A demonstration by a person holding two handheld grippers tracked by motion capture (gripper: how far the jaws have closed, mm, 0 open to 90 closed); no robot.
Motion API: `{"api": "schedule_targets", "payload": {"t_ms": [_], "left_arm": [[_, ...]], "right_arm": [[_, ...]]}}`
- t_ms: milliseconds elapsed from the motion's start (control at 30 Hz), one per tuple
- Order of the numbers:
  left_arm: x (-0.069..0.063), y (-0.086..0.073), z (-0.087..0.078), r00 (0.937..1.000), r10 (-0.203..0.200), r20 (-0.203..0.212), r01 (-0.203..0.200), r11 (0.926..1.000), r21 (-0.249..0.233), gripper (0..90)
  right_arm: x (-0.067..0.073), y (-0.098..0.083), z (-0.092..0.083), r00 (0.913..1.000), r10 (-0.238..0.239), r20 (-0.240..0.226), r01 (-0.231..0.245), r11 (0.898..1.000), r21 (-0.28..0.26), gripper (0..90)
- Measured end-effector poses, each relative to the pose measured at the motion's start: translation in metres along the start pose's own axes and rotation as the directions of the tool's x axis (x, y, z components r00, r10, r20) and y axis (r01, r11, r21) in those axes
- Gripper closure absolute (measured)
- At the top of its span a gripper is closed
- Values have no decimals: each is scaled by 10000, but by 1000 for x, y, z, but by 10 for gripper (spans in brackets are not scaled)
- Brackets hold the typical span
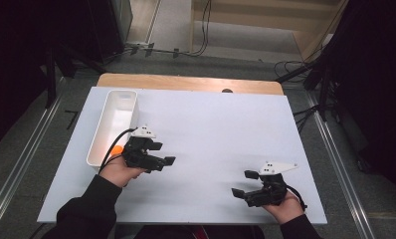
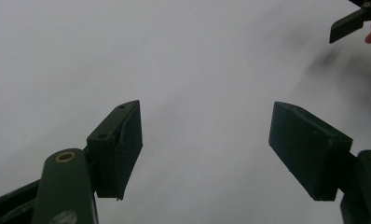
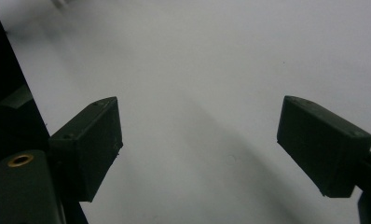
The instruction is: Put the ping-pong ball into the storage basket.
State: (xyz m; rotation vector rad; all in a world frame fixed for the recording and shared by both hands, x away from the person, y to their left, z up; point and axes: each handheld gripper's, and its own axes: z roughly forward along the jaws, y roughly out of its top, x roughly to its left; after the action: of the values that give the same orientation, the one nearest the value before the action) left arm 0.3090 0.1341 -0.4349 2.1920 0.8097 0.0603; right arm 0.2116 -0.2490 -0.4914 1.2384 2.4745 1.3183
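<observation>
1. From above, a white table (image 1: 211, 129) holds a long white bin (image 1: 114, 124) near its far left corner. The left gripper (image 1: 162, 153) hangs just beside the near end of the bin. A small orange thing (image 1: 117, 148) peeks out behind it, right by the bin; I cannot tell if it lies inside. The right gripper (image 1: 246, 183) waits well apart, near the front edge, maybe to stay out of the way.

2. In the left gripper view, the jaws stand apart over bare table with nothing between them.

3. In the right gripper view, the jaws also stand wide and empty, likely ready to pick something up.
</observation>
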Motion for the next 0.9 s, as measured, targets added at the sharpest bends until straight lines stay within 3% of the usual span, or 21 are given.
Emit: {"api": "schedule_targets", "payload": {"t_ms": [133,300,600,900], "left_arm": [[-3,-9,-1,9994,320,166,-321,9995,52,260],[-4,-16,-4,9988,419,260,-418,9991,-46,260],[-7,-27,-6,9986,319,419,-317,9995,-40,262],[-12,-37,-6,9955,876,367,-870,9960,-191,259]], "right_arm": [[0,0,0,10000,1,17,-1,10000,21,127],[0,0,1,10000,-29,18,29,10000,36,127],[1,0,1,10000,-19,41,19,10000,17,127],[1,0,1,10000,-60,19,60,10000,43,126]]}}
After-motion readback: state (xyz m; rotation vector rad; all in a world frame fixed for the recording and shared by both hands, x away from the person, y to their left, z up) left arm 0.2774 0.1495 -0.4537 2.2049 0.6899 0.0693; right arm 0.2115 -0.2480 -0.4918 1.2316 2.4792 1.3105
